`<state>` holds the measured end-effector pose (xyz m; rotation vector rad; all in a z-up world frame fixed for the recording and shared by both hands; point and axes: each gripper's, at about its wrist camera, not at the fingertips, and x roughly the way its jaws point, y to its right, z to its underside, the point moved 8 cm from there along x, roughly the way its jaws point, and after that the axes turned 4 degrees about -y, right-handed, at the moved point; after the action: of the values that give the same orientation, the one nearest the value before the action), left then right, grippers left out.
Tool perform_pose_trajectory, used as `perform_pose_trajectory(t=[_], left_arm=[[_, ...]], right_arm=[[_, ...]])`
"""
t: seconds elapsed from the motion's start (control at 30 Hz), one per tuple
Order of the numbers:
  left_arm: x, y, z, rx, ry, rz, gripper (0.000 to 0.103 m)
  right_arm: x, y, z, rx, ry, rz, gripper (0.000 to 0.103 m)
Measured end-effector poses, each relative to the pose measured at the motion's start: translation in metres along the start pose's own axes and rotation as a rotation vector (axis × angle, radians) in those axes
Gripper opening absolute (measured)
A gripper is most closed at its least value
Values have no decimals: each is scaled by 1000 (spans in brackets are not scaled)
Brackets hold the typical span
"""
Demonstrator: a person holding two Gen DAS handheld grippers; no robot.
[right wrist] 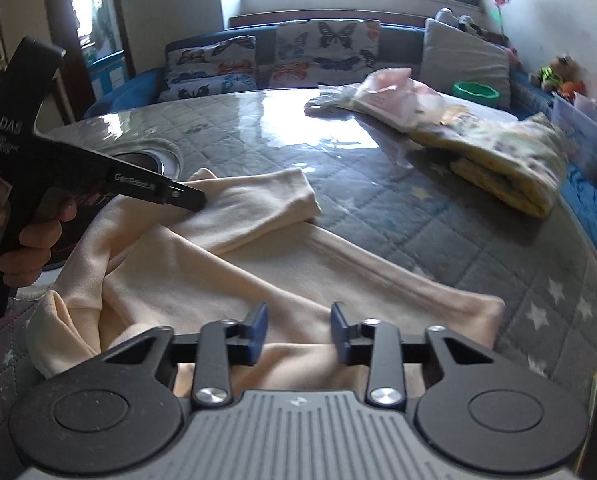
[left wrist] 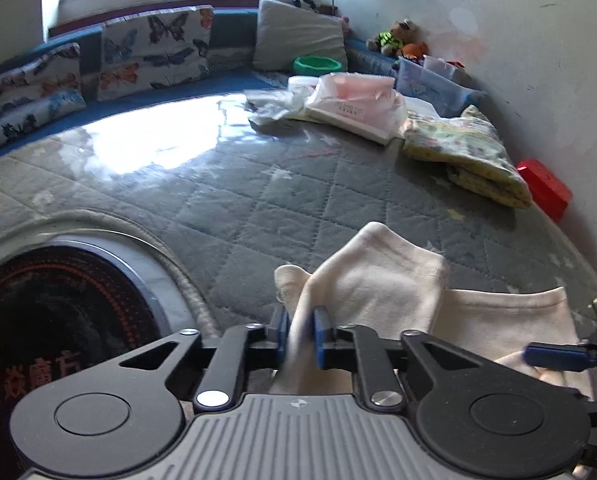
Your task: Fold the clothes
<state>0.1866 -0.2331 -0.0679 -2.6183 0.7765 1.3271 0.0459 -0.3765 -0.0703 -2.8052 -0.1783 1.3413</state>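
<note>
A cream garment (right wrist: 226, 276) lies spread on the quilted grey table cover (right wrist: 398, 216), one sleeve folded across toward the right. My left gripper (left wrist: 301, 334) is shut on a raised fold of this cream garment (left wrist: 374, 280), near the sleeve. From the right wrist view it shows as a black tool (right wrist: 178, 196) held in a hand at the left. My right gripper (right wrist: 299, 334) is open, its blue pads just above the garment's near edge, holding nothing. It shows at the right edge of the left wrist view (left wrist: 558, 356).
A round burner inset (left wrist: 58, 320) sits in the table at the left. A folded yellow patterned blanket (right wrist: 510, 160) and a pink-white pile of clothes (right wrist: 386, 96) lie at the far right. Butterfly cushions (right wrist: 322, 52) line a bench behind. A red box (left wrist: 544, 188) stands by the wall.
</note>
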Motion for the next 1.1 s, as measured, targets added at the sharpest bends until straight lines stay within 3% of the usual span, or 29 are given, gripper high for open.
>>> perform_pose_trajectory(t=[0.03, 0.17, 0.33, 0.57, 0.8, 0.93, 1.1], left_arm=[[-2, -3, 1, -16, 4, -6, 12], [-16, -19, 10, -61, 23, -38, 11], [-36, -49, 25, -105, 40, -118, 10], [-76, -117, 46, -186, 91, -308, 9], [-102, -185, 70, -281, 88, -403, 9], [-112, -208, 72, -298, 100, -432, 9], [-115, -221, 75, -299, 97, -396, 11]], right_arm=[[-1, 1, 1, 7, 4, 4, 46], [-4, -4, 4, 28, 20, 0, 52], [2, -30, 0, -17, 20, -36, 54], [17, -83, -15, -113, 27, -98, 60], [36, -134, -35, -186, 35, -162, 60], [39, -161, -53, -259, 49, -182, 60], [46, -204, -72, -379, 57, -231, 60]])
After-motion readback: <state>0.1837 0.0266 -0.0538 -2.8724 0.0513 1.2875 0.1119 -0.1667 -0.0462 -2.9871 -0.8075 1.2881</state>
